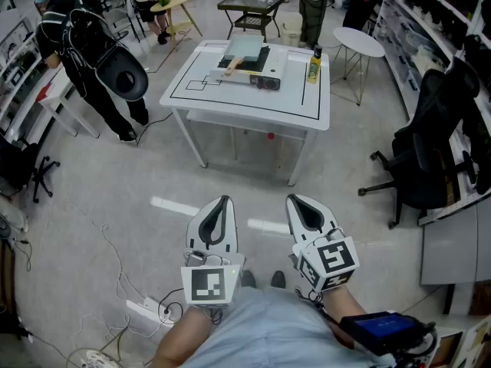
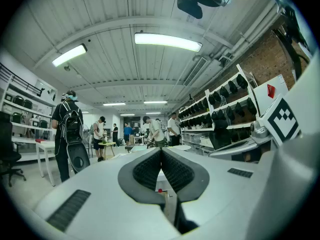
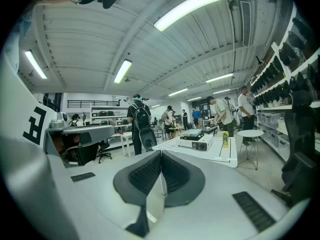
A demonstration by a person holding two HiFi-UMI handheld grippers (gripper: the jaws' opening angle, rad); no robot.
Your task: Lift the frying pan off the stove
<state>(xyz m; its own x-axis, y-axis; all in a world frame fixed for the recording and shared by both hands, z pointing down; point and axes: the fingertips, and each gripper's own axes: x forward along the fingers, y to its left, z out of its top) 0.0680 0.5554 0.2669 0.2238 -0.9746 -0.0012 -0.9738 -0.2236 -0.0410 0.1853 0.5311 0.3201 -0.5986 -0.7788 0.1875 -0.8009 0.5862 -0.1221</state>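
A square, pale grey-green frying pan (image 1: 244, 50) with a wooden handle rests on a portable stove (image 1: 257, 75) on the white table (image 1: 253, 102) across the room. The right gripper view shows the pan (image 3: 192, 132) and stove (image 3: 199, 144) small and far ahead. Both grippers hang low in front of the person's body, well short of the table. My left gripper (image 1: 223, 200) (image 2: 161, 151) is shut with nothing between its pads. Beside it, my right gripper (image 1: 294, 199) (image 3: 161, 154) is also shut and empty.
A yellow bottle (image 1: 314, 66) stands at the table's right edge. A person with a backpack (image 1: 92, 52) stands at the left. A round white side table (image 1: 359, 43) and a black office chair (image 1: 426, 156) are at the right. A power strip (image 1: 146, 309) and cables lie on the floor.
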